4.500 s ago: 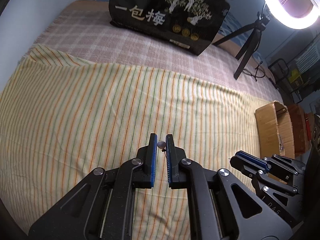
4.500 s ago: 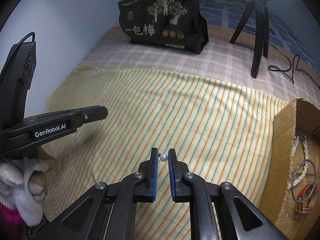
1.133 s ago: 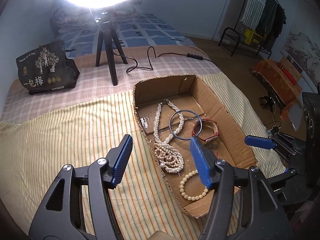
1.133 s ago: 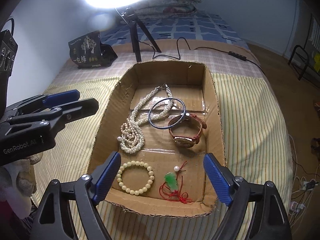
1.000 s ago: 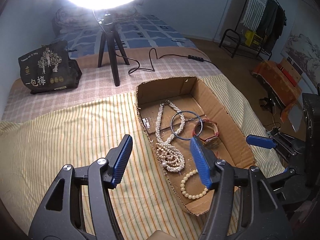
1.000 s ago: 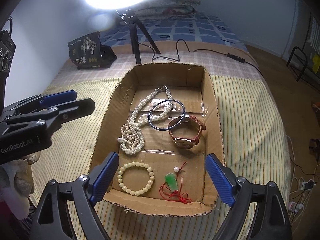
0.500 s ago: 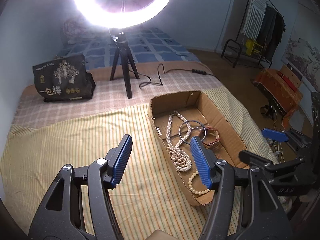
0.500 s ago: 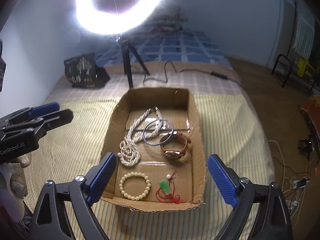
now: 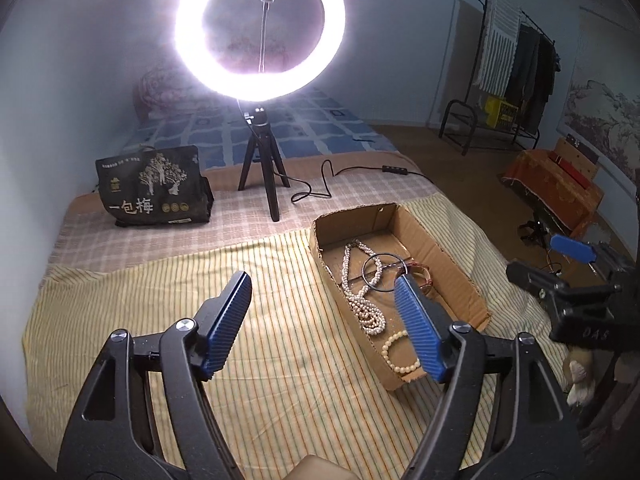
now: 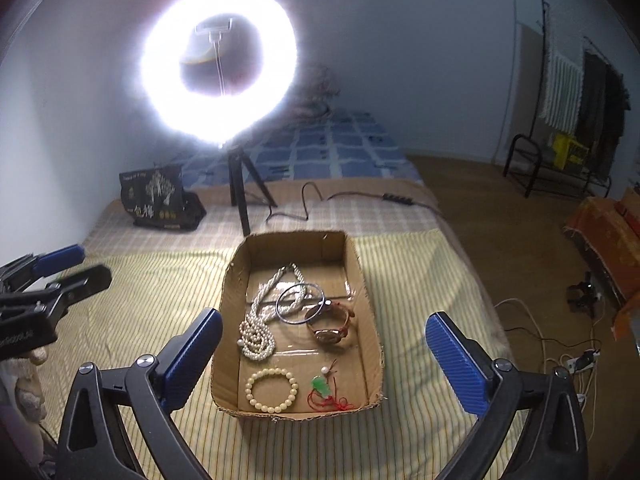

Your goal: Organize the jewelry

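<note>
A shallow cardboard box [image 10: 366, 280] lies on the striped yellow cloth; it also shows in the left wrist view [image 9: 440, 252]. In it lie a pearl necklace [image 10: 260, 328], a dark bangle [image 10: 298, 306], a brown-strapped watch [image 10: 332, 328], a cream bead bracelet [image 10: 272, 390] and a green pendant on red cord with a small pearl [image 10: 322, 386]. My right gripper [image 10: 320, 340] is wide open and empty, held high above the box's near end. My left gripper [image 9: 324, 308] is wide open and empty, above the cloth at the box's left side.
A lit ring light on a black tripod [image 9: 262, 168] stands behind the box, its cable [image 9: 360, 172] trailing right. A black printed bag [image 9: 154, 186] sits at the back left. The bed edge falls off to the right, with a clothes rack [image 10: 560, 160] and floor cables beyond.
Both grippers have risen and pulled back from the box, so more of the room and the ring light shows. Earlier each held a small pearl piece shut; both are now open and empty.
</note>
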